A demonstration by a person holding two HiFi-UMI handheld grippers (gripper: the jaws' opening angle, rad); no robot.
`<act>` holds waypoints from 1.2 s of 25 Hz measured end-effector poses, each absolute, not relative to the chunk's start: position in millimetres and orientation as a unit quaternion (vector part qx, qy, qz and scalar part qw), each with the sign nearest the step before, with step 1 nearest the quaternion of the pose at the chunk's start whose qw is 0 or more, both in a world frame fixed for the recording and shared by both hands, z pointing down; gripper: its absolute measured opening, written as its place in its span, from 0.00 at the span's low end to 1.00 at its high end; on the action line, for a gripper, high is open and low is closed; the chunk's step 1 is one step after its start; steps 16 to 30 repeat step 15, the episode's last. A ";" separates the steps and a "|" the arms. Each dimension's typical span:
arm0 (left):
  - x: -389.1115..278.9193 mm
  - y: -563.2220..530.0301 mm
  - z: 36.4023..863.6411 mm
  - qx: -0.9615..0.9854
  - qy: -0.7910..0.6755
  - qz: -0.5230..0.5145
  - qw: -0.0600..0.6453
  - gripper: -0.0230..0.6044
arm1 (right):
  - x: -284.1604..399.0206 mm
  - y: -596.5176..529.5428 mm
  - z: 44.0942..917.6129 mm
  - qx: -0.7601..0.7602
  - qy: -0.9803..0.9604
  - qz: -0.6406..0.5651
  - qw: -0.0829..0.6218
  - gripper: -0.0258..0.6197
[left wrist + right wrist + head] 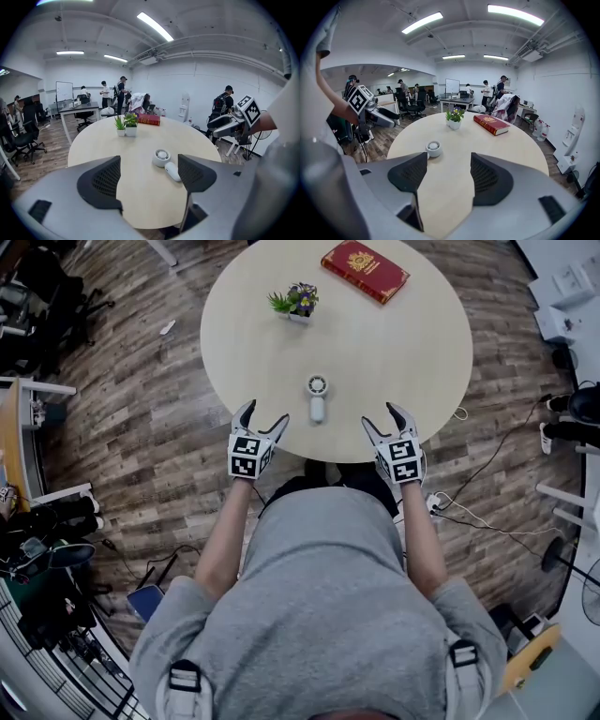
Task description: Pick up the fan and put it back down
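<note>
On the round table (394, 343), near its front edge, the small white fan (317, 397) lies flat. Left gripper (265, 413) and right gripper (382, 416) flank it, not touching, both with jaws wide and nothing between them.

The right gripper (449, 165) holds its 2 fingers (487, 180) apart above the worktop (520, 150); the fan (433, 148) lies farther off, past 1 fingertip.
</note>
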State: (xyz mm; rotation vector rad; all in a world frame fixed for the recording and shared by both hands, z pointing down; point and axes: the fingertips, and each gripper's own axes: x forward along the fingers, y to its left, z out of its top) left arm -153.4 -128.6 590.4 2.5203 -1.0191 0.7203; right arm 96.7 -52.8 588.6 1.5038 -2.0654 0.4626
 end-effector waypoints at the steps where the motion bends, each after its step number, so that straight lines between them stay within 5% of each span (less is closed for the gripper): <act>1: -154.3 -128.6 589.9 0.884 -0.357 0.252 0.164 0.65 | 95.8 -52.5 588.1 0.557 -0.766 0.171 0.271 0.49; 30: -165.6 -128.1 588.6 0.885 -0.358 0.247 0.164 0.65 | 88.1 -49.6 584.6 0.556 -0.765 0.167 0.279 0.49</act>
